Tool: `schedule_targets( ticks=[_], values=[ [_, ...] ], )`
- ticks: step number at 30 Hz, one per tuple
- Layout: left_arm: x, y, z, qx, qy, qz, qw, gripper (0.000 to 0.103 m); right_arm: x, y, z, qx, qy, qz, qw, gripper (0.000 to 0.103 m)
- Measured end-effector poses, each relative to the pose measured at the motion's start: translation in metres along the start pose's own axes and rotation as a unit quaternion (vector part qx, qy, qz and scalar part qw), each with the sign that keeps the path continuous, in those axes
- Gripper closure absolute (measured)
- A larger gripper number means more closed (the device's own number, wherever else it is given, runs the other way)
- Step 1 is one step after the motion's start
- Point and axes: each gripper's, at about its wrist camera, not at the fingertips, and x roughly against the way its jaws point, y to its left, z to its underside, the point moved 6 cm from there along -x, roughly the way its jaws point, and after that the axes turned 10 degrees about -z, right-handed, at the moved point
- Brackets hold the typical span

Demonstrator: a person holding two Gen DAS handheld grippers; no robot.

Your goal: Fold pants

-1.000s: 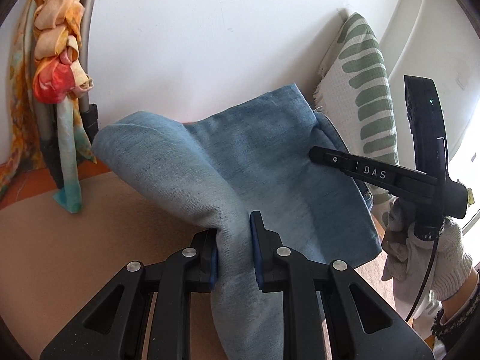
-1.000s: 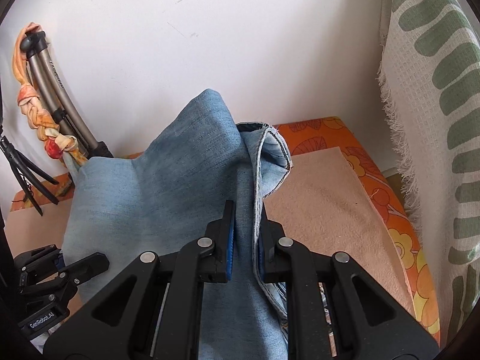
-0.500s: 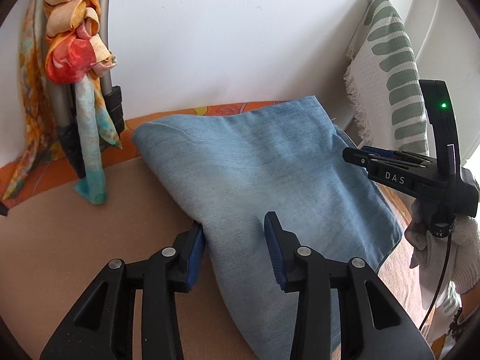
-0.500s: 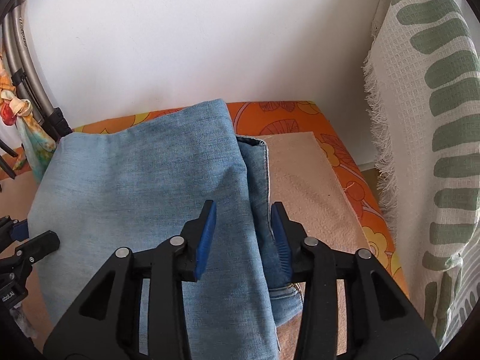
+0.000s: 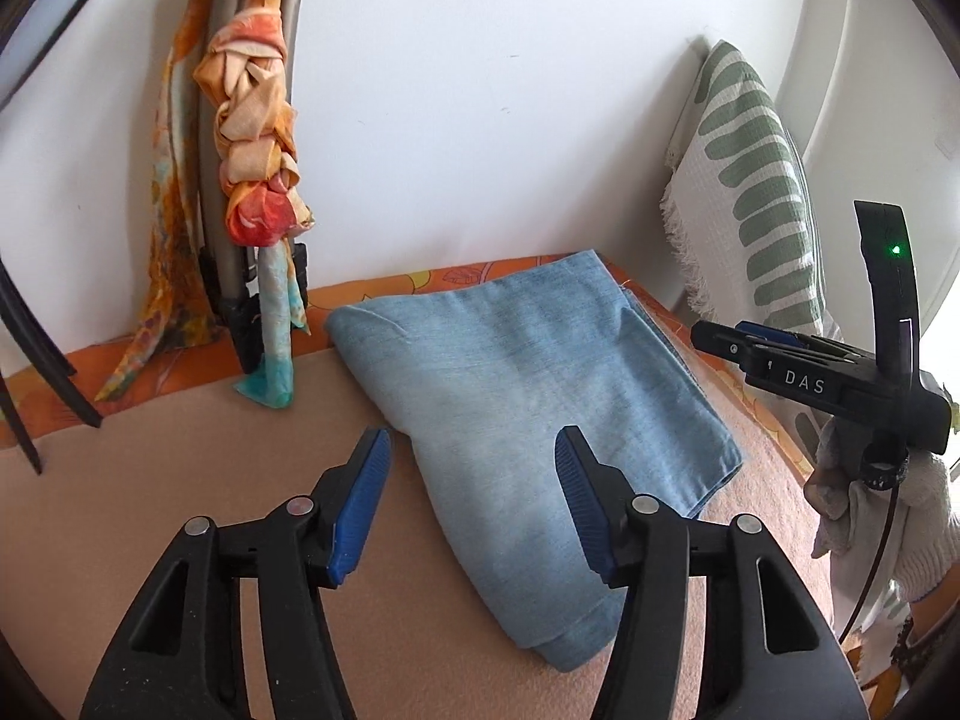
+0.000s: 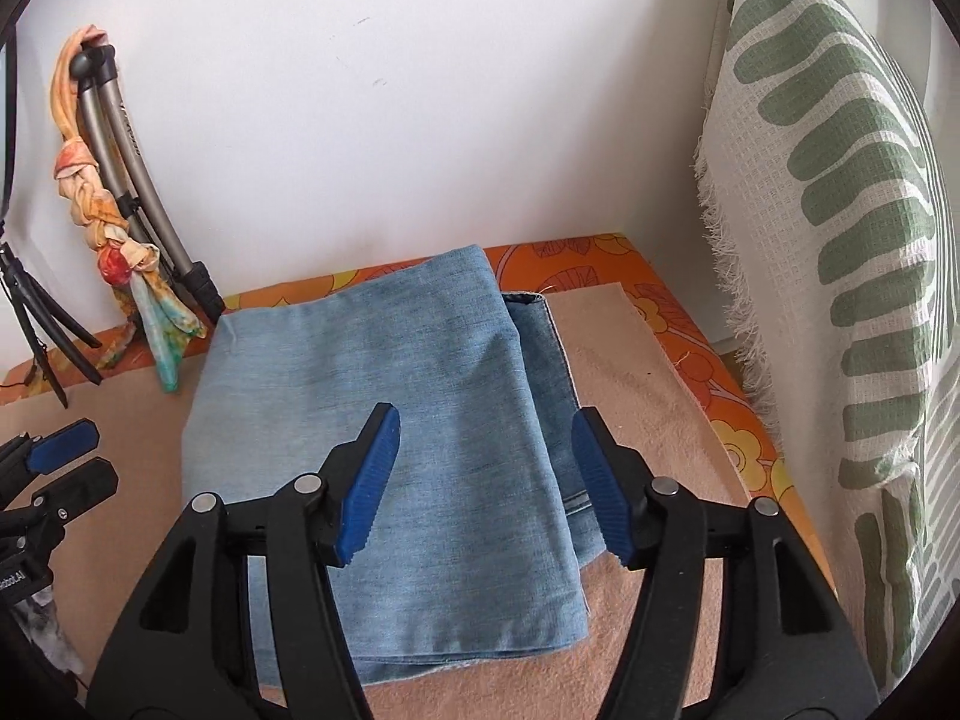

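Light blue denim pants lie folded flat in a rectangle on a beige mat; they also appear in the right wrist view. My left gripper hovers above the pants' near left edge, its jaws opening, the blue pads clear of the cloth. My right gripper hangs over the pants' right side, where a darker under-layer sticks out; its jaws are opening too, holding nothing. Each gripper shows in the other's view: the right one and the left one.
Tripod legs wrapped in an orange scarf stand at the back left against the white wall. A white throw with green stripes hangs along the right. An orange floral cloth borders the mat. A gloved hand holds the right gripper.
Both grippers let go of the lifted denim, which dropped flat into a folded stack. Both have drawn back and upward from it, and their jaws have widened.
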Motion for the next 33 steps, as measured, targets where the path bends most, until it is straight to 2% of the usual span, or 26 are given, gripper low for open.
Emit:
schedule_targets(
  ticks=[4,13,21,33],
  values=[
    [0.028,-0.004,0.006,-0.012,-0.014,-0.001,0.9998,0.042,0.029,0.012,0.007,0.003,-0.015,-0.007,1.000,0.034],
    [0.102,-0.011,0.029,-0.009,-0.039,0.010,0.9991,0.023,0.097,0.044,0.041,0.020,-0.037,-0.010,0.999,0.014],
    [0.162,-0.017,0.057,-0.019,-0.050,0.017,0.9984,0.023,0.162,0.061,0.076,0.011,-0.064,0.005,0.998,0.005],
    [0.242,-0.024,0.107,-0.036,-0.088,0.004,0.9954,0.019,0.246,0.085,0.130,0.005,-0.100,0.008,0.995,0.001]
  ],
)
